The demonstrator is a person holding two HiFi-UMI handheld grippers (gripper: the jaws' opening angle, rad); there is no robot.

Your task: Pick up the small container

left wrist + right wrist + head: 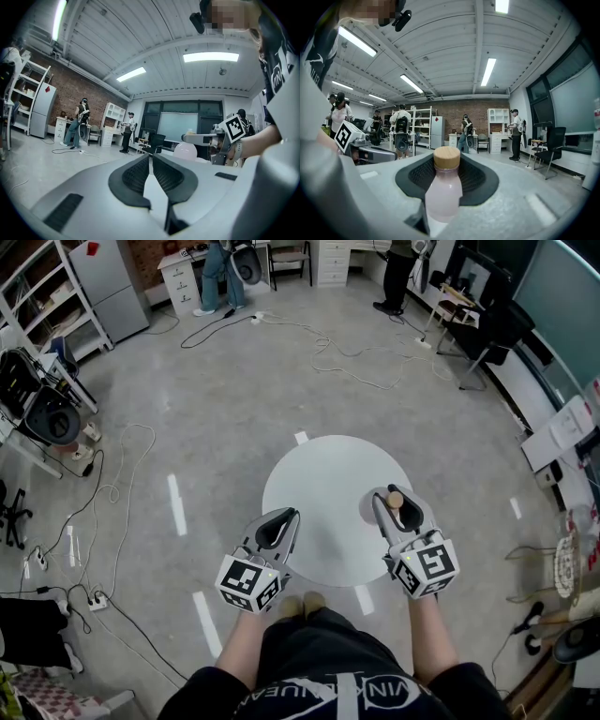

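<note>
**A:** We're on the right gripper (396,495), and it has the small container (443,187) clamped between its pads (478,180), the jaws at a middling width set by the bottle's body.

**B:** Agreed. The bottle stands upright in that grip, wooden cap (446,157) on top. Its long axis runs up and down while the jaws lie nearly level on either side of it.

**A:** And where are we over the table (319,474)? By the head view, at its right-hand edge, on the side near us.

**B:** Yes. The left gripper (287,515) is well apart, at the table's left edge, jaws closed tip to tip with nothing in them. So the right hand is the one that counts.

**A:** The move we'd call for is straight up, along the bottle's own axis, so it doesn't tip in the pads.

**B:** Has it cleared the surface, though? We can't say. From above we only get the tan disc of the cap and a round shadow (371,512) just beside it on the table.

**A:** The right gripper view gives us the pink body and both pads on it, but no base.

**B:** And the left gripper view catches it side-on, a pale body under the far jaws, its foot hidden behind our own gripper.
</note>
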